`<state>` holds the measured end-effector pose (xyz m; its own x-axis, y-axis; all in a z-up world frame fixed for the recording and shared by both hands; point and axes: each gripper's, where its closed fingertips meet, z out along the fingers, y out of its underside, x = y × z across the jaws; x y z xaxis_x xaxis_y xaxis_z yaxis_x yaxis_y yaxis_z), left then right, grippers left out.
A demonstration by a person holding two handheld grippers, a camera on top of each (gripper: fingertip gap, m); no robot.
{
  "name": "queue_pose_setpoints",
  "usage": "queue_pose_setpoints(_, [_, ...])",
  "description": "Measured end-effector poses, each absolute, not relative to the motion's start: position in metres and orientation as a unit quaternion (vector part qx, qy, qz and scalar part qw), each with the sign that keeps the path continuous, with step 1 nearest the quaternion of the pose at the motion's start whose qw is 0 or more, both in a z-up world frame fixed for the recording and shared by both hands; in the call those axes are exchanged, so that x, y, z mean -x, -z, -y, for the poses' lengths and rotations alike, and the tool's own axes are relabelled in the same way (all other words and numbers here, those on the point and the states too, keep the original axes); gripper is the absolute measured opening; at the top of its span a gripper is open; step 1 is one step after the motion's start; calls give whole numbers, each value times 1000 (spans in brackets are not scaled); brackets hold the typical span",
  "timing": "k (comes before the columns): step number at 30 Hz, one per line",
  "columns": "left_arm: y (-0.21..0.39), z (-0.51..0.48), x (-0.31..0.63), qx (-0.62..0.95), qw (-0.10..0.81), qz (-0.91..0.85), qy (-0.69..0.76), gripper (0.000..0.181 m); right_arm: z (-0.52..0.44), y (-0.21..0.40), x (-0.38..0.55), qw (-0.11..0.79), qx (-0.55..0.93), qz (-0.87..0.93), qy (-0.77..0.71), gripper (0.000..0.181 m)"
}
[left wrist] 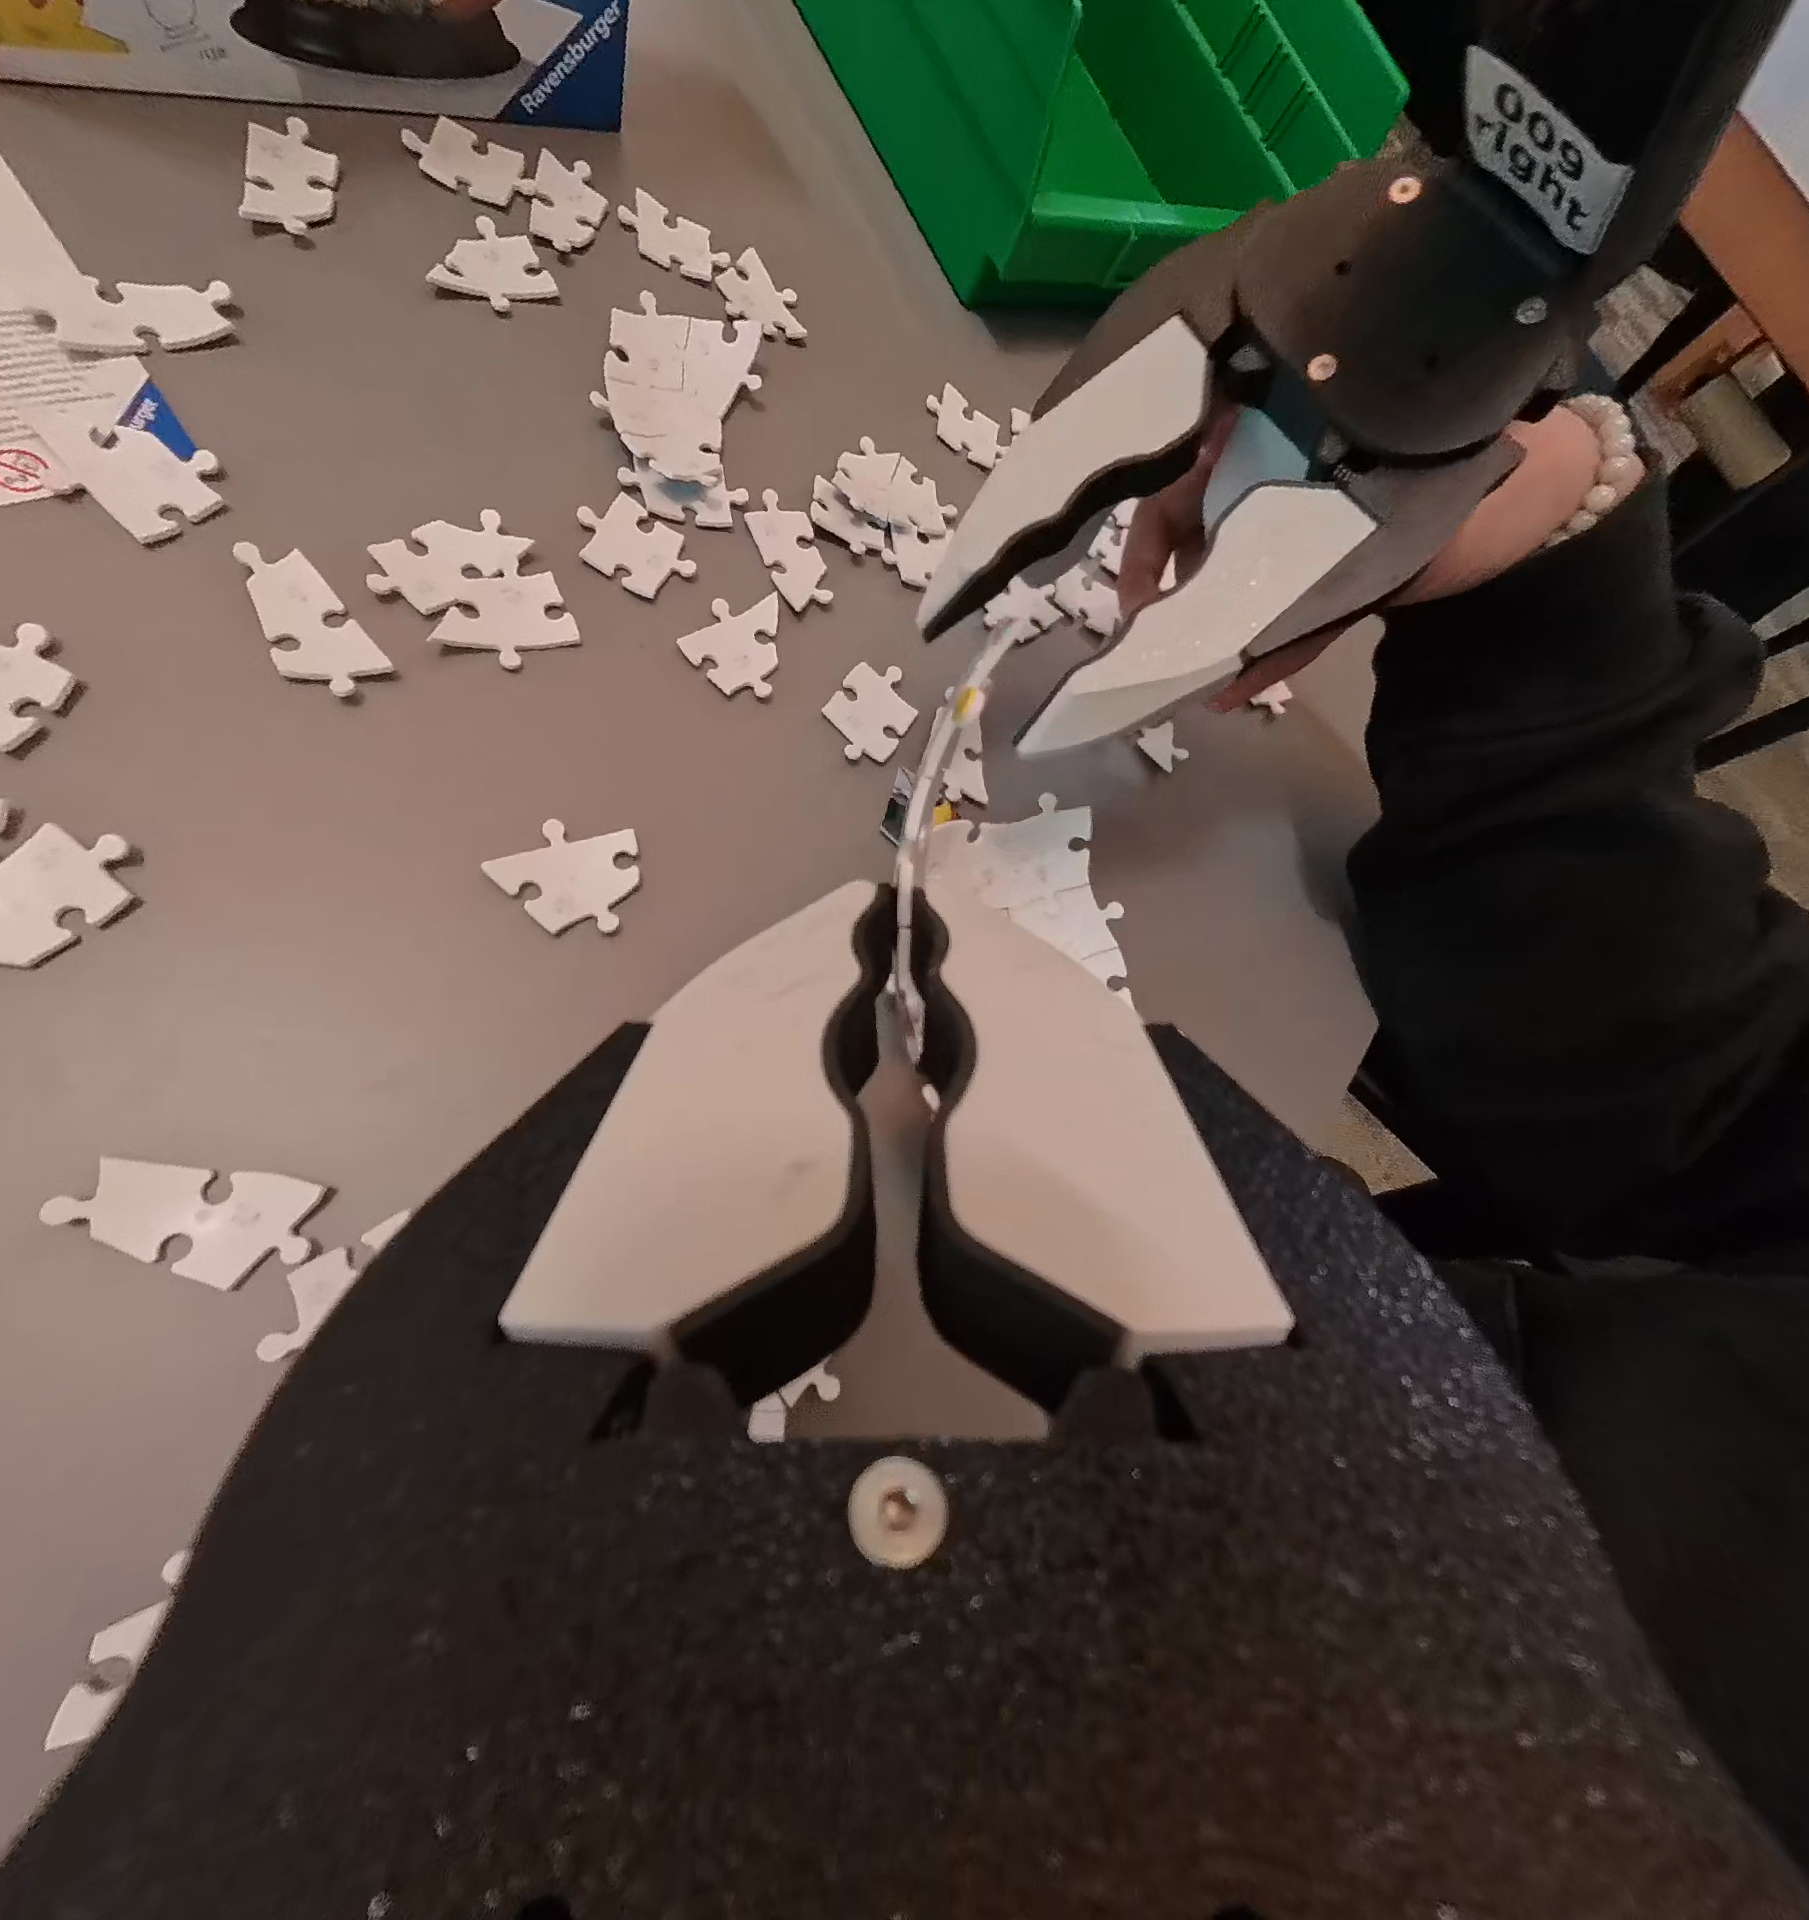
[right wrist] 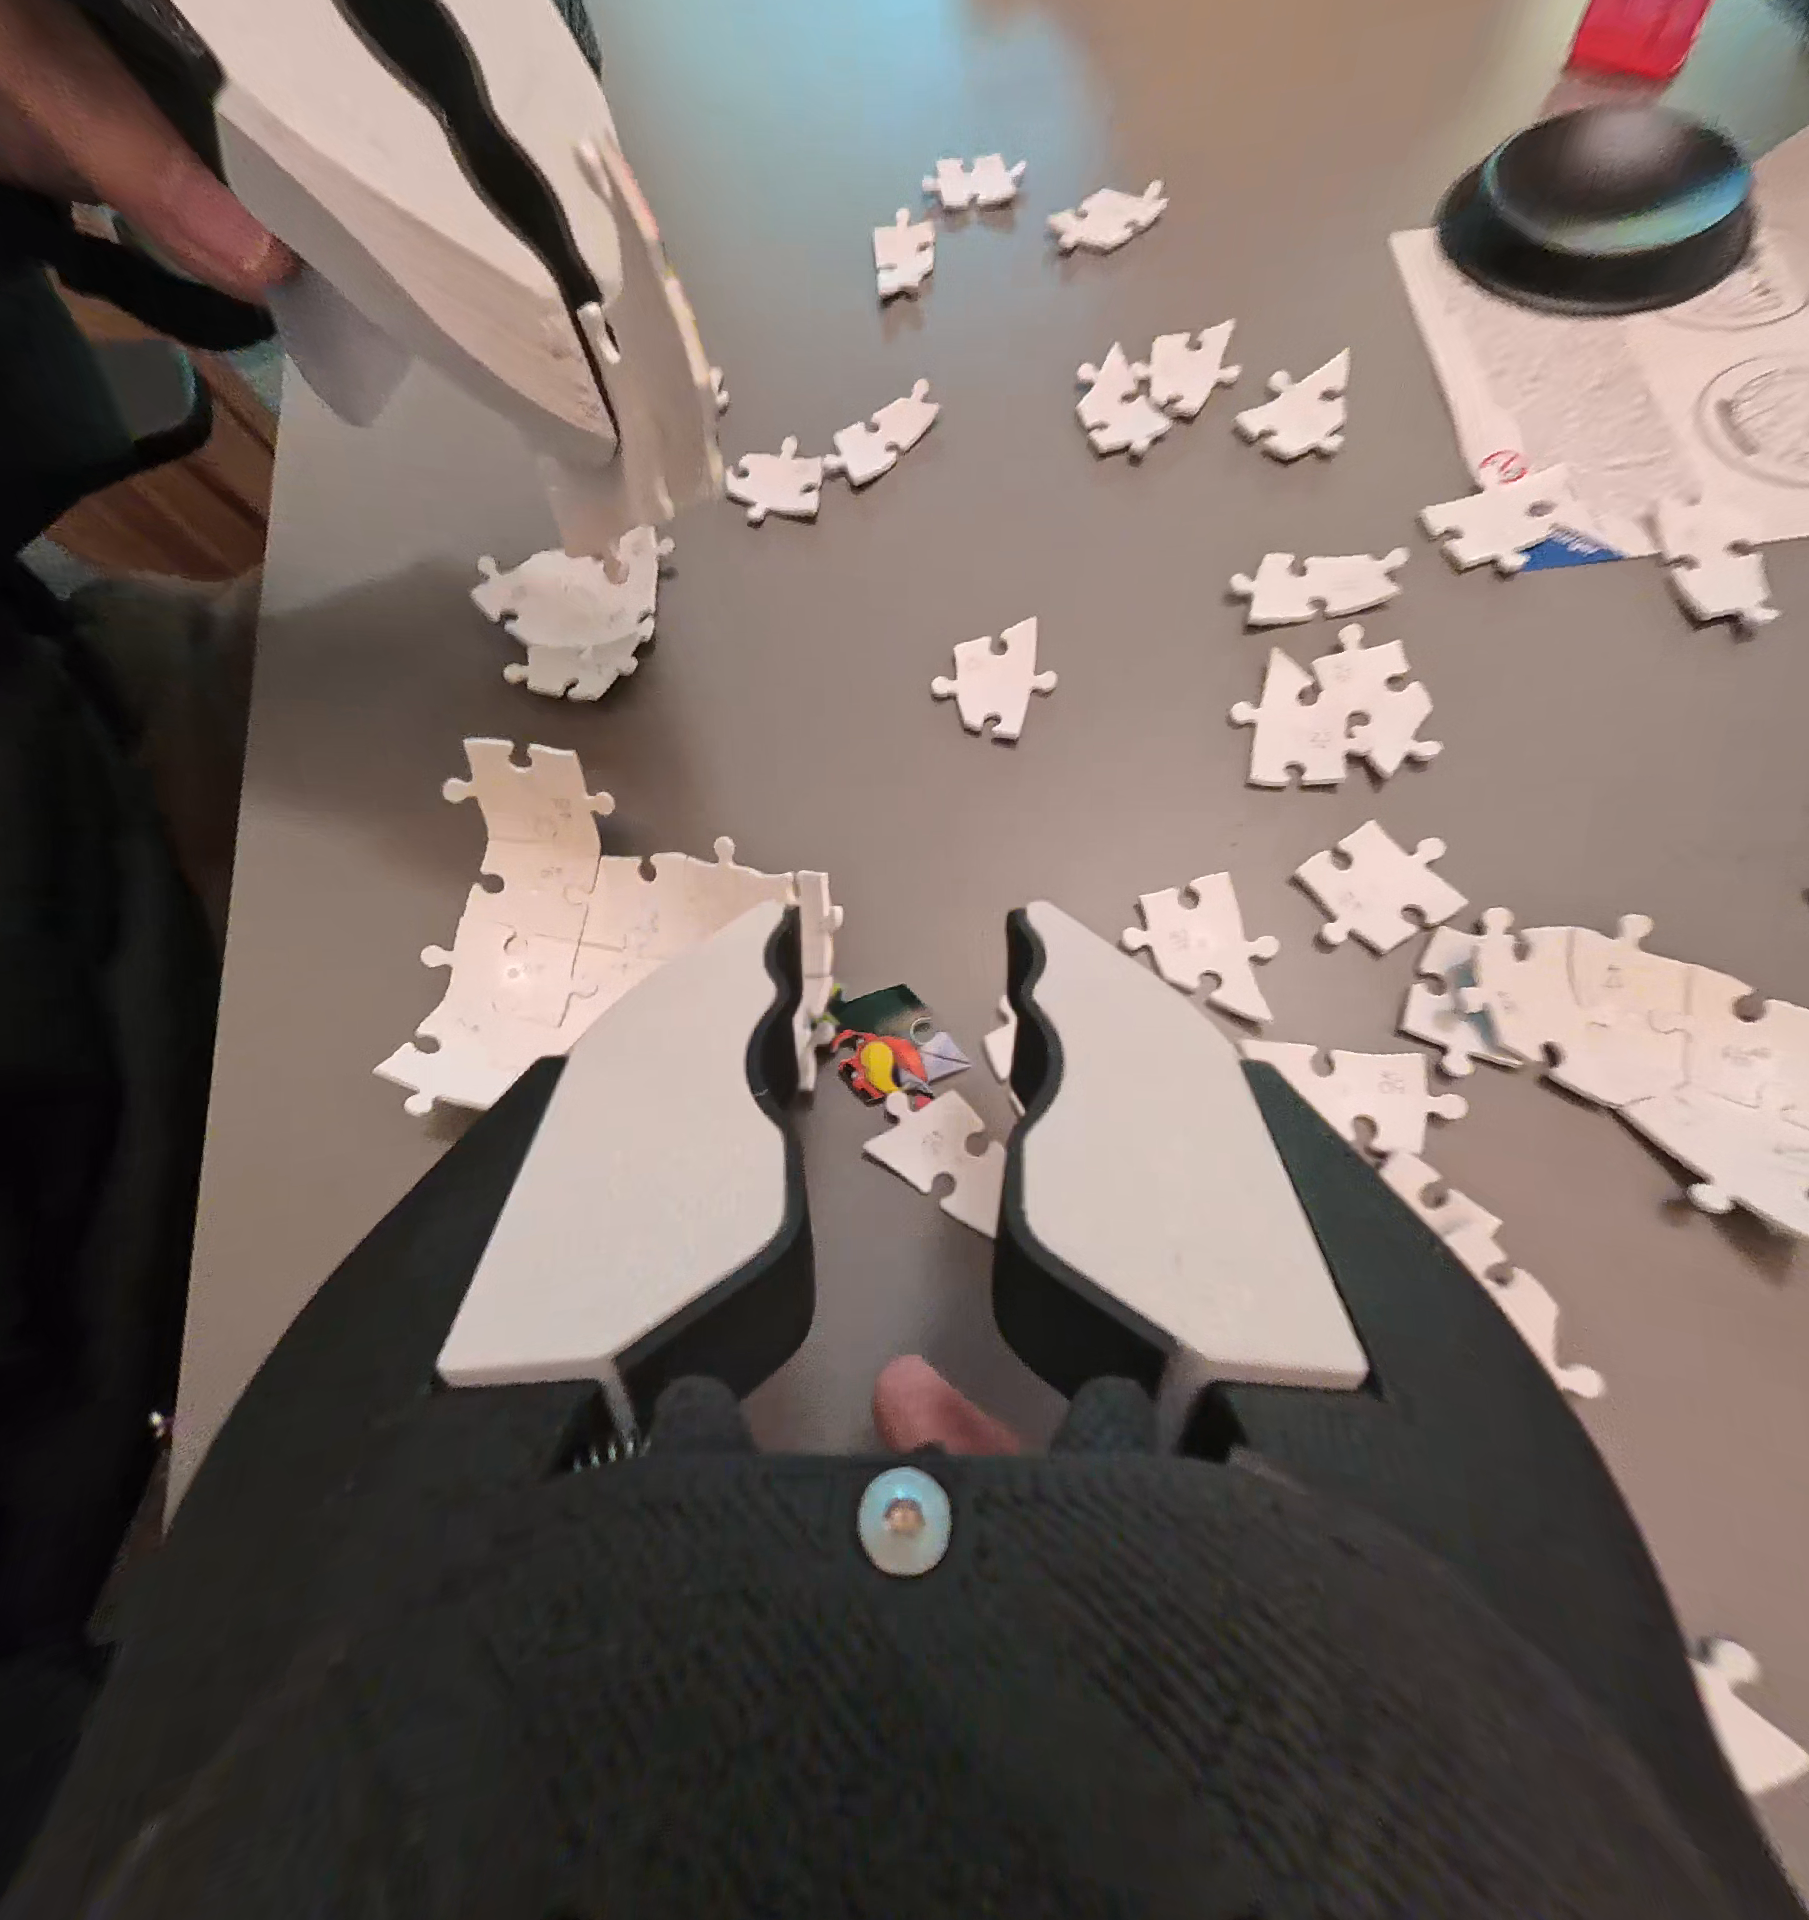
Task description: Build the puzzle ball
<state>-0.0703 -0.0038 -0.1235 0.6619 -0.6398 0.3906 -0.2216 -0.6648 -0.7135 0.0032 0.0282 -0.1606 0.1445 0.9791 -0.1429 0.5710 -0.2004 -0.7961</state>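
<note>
My left tongs (left wrist: pixel 905 940) are pinched narrow on a curved strip of joined puzzle pieces (left wrist: pixel 931 800), seen edge-on in the left wrist view; it rises from between the tips toward the centre right of the frame, where it reaches the lower tip of my right tongs (left wrist: pixel 973 675). Those stand wide, nothing between them, coming in from the upper right with a fingertip showing behind the white plates.

In the right wrist view, my right tongs (right wrist: pixel 905 935) fill the lower half, jaws spread, hovering over the grey table (right wrist: pixel 848 644). Between their tips lies one colourful piece (right wrist: pixel 884 1049) face up, with a white piece just below it. Just beside the left tip sits a curved assembled section (right wrist: pixel 536 935), several pieces locked together and bowed up off the table. At the lower right another long joined section (right wrist: pixel 1710 1070) lies flat.

Farther up, loose white pieces (right wrist: pixel 993 681) lie scattered face down across the middle of the frame. In the upper left my left tongs (right wrist: pixel 599 416) hold the strip, hanging above a small heap of joined pieces (right wrist: pixel 567 613). At the upper right a black round stand (right wrist: pixel 1596 218) rests on a printed sheet (right wrist: pixel 1606 416).

In the left wrist view, the far top shows the puzzle box (left wrist: pixel 360 62) at the upper left and a green bin (left wrist: pixel 1087 135) beside it.
</note>
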Motion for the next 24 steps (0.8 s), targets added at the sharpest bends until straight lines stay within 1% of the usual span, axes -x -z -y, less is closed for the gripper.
queue_pose_setpoints(5, [120,4,82,851,337,-247,319,2,-39,145,-12,342,695,533,-341,38])
queue_pose_setpoints(9, [119,8,92,852,330,-242,326,2,-50,127,-19,379,699,484,-365,33])
queue_pose_setpoints(11, [114,8,103,851,342,-239,318,2,-52,118,-21,395,693,466,-382,27])
queue_pose_setpoints(12, [112,9,108,850,349,-236,316,2,-53,116,-22,397,695,459,-386,27])
queue_pose_setpoints(14, [107,13,119,847,362,-228,316,2,-52,114,-25,393,702,453,-385,31])
queue_pose_setpoints(18, [100,16,134,836,386,-204,332,2,-45,114,-29,399,699,459,-376,30])
queue_pose_setpoints(21, [99,16,138,832,392,-195,341,2,-42,120,-30,384,712,456,-372,30])
queue_pose_setpoints(24, [103,15,134,831,386,-201,346,2,-30,132,-29,348,714,475,-378,30])
